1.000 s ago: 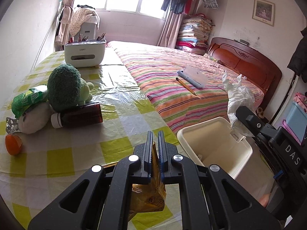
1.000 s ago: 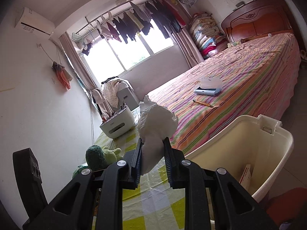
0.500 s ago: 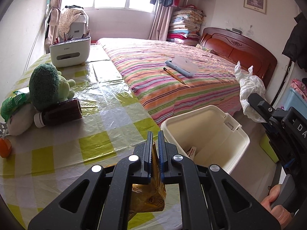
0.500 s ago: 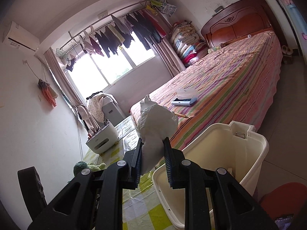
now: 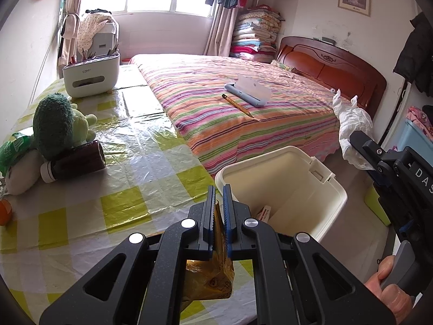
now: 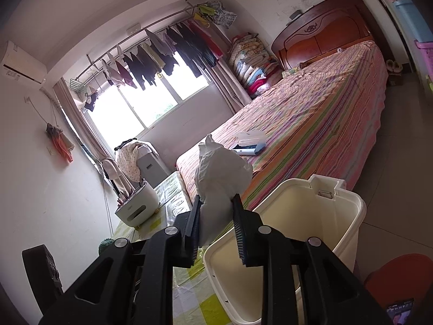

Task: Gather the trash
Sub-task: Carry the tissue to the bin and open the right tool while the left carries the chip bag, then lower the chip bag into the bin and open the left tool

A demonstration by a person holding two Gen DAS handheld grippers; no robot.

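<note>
A yellow wrapper [image 5: 209,276] is kept clamped in the left hand-held gripper [image 5: 219,211] at the tabletop [image 5: 135,168] edge, and crumpled tissue [image 6: 220,178] is gripped by the right hand-held gripper [image 6: 216,216], jaws just easing, above the bin [image 6: 351,211] beside that edge, evidently for dropping.

The bin [image 5: 286,187] stood on the floor between the table [image 5: 130,178] at left and the bed [image 5: 243,108] beyond. On the table's left lay a plush [image 5: 58,124], a bottle [image 5: 75,161] before it, an organizer [image 5: 90,74] far behind.
</note>
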